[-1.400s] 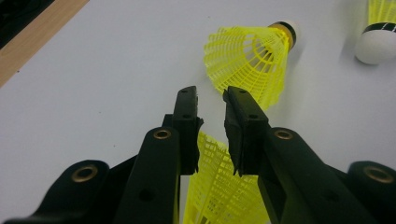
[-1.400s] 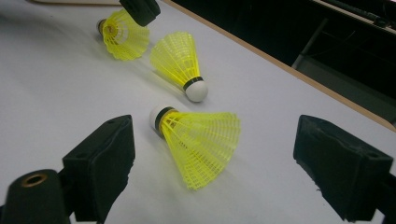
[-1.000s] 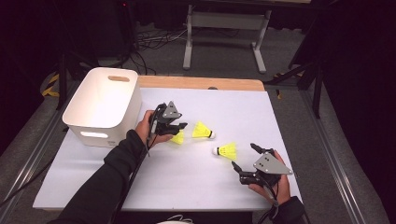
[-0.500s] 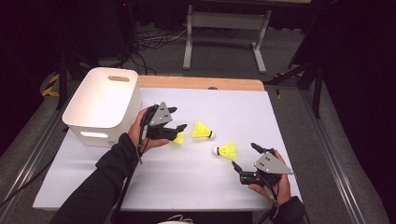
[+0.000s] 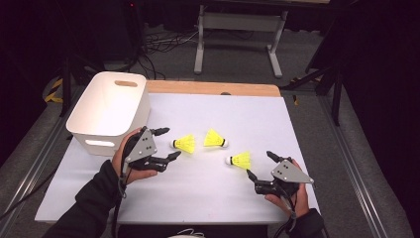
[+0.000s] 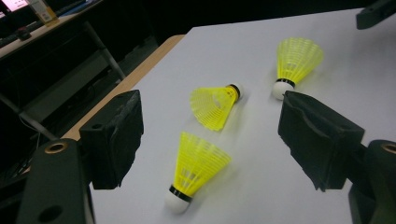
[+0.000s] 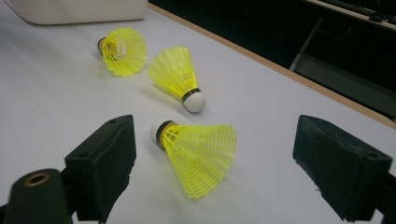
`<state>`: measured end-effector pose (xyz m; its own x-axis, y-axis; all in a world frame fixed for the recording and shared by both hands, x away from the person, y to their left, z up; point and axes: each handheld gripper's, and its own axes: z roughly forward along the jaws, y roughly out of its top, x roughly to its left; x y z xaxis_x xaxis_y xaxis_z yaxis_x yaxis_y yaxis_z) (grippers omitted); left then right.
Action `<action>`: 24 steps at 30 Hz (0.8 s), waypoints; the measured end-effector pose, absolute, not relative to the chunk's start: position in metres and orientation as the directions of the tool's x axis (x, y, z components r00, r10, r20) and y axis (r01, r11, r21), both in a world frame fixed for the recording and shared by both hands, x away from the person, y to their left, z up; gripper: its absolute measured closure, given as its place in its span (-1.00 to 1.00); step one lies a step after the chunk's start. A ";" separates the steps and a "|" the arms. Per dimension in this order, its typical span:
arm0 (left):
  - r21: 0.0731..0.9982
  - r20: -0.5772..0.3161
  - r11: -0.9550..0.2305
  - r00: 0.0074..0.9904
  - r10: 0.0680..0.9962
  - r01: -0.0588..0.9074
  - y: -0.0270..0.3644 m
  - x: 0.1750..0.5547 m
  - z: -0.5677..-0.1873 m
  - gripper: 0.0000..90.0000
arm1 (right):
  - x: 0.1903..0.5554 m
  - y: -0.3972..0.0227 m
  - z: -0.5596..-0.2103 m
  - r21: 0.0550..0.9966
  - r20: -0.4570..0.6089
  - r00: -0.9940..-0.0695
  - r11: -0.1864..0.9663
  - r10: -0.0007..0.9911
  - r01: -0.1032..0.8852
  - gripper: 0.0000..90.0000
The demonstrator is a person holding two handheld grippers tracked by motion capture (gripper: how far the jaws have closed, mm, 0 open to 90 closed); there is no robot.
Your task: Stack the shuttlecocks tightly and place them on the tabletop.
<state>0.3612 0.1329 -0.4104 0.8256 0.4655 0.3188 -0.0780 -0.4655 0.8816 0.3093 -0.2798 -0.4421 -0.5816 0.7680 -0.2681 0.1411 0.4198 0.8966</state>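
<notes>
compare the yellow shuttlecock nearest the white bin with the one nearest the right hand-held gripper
The yellow plastic shuttlecock nearest the white plastic bin lies at, between the left hand-held gripper's open jaws; the shuttlecock nearest the right hand-held gripper lies at, just ahead of its jaws. Both lie on their sides with white cork pointing left.

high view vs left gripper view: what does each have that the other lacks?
High view alone: the white bin, the person's hands, the right gripper open near a shuttlecock.

Left gripper view alone: close detail of the left gripper with its black jaws apart around the nearest shuttlecock, not touching it.

Both: three yellow shuttlecocks lying on the white table.
</notes>
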 end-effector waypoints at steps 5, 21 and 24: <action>0.879 0.324 -0.470 0.825 0.463 -0.081 0.148 0.348 -0.420 -0.52 | 0.309 -0.278 -0.441 0.896 -0.267 -0.580 0.420 0.770 0.145 -0.67; 0.891 0.302 -0.450 0.816 0.494 -0.057 0.189 0.323 -0.448 -0.61 | 0.308 -0.260 -0.413 0.899 -0.260 -0.588 0.414 0.766 0.141 -0.58; 0.902 0.266 -0.432 0.821 0.505 -0.027 0.199 0.319 -0.456 -0.67 | 0.309 -0.251 -0.404 0.898 -0.261 -0.598 0.418 0.758 0.138 -0.56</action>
